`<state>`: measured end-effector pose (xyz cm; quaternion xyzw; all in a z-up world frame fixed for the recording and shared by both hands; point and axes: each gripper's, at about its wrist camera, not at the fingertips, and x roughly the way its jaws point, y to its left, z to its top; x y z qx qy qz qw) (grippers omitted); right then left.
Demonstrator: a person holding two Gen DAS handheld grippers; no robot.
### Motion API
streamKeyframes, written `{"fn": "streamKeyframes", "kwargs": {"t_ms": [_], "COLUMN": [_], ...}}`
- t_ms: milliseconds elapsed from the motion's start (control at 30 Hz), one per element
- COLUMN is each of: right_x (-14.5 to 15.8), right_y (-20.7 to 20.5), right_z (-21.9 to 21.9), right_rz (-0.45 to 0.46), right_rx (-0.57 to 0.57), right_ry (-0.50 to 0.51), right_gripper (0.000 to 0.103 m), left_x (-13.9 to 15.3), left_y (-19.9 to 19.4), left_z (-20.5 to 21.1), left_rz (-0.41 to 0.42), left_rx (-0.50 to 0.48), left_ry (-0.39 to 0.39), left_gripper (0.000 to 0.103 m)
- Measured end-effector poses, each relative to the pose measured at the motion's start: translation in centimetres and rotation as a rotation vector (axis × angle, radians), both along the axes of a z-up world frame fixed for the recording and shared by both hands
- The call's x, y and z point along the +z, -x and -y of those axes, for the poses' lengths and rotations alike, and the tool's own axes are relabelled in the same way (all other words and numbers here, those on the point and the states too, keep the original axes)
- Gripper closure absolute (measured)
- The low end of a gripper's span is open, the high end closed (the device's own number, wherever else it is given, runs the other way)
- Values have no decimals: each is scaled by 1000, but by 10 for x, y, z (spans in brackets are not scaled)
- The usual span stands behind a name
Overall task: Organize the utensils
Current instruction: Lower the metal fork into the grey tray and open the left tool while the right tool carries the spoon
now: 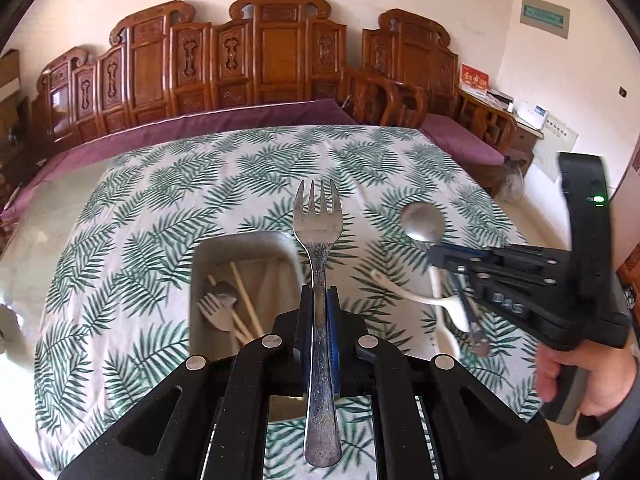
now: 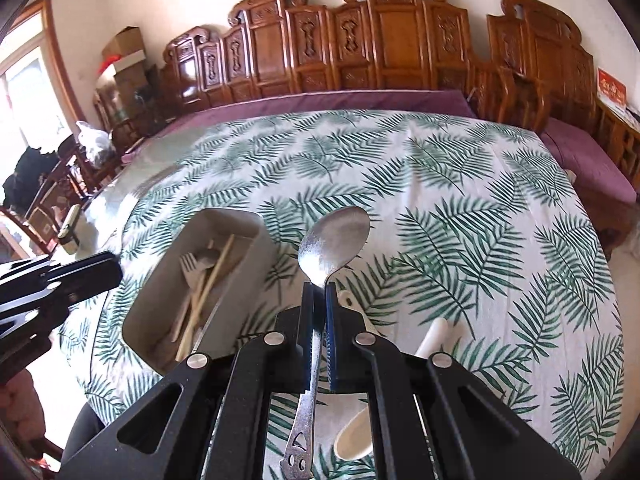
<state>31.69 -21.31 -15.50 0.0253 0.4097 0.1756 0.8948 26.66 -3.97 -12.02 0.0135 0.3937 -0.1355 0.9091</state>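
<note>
My left gripper (image 1: 320,294) is shut on a metal fork (image 1: 319,224), tines pointing away, held above the table just right of the grey utensil tray (image 1: 244,244). My right gripper (image 2: 319,288) is shut on a metal spoon (image 2: 332,240), bowl forward, held above the table right of the tray (image 2: 256,248). The tray holds a fork, a spoon and chopsticks (image 2: 210,276). The right gripper (image 1: 436,254) with its spoon (image 1: 422,222) also shows in the left wrist view. White ceramic spoons (image 1: 436,304) lie on the cloth below it, also in the right wrist view (image 2: 354,436).
The table wears a white cloth with green leaf print (image 1: 160,200). A carved wooden bench with purple cushions (image 1: 260,116) runs behind it. The left gripper's black body (image 2: 60,280) shows at the left edge of the right wrist view.
</note>
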Motion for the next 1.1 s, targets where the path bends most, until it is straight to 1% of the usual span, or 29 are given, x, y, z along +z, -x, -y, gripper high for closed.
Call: {"fn": "streamKeyframes", "kwargs": {"t_ms": [267, 467, 933, 1100], "right_x": [4, 2, 4, 4], "right_y": [-1, -3, -8, -6], "right_z": [-17, -26, -39, -42], "right_rz": [22, 27, 33, 43], "right_rx": [43, 67, 98, 104], "right_ry": [-16, -25, -48, -32], "right_gripper": [96, 96, 96, 96], "left_x": [-24, -51, -93, -105], "left_y": [-25, -46, -72, -76], "left_z": [-32, -49, -51, -50], "left_rz": [-45, -104, -178, -212], "left_rx": [50, 76, 89, 85], "left_ry": [-27, -41, -73, -69], "left_gripper": [97, 97, 97, 97]}}
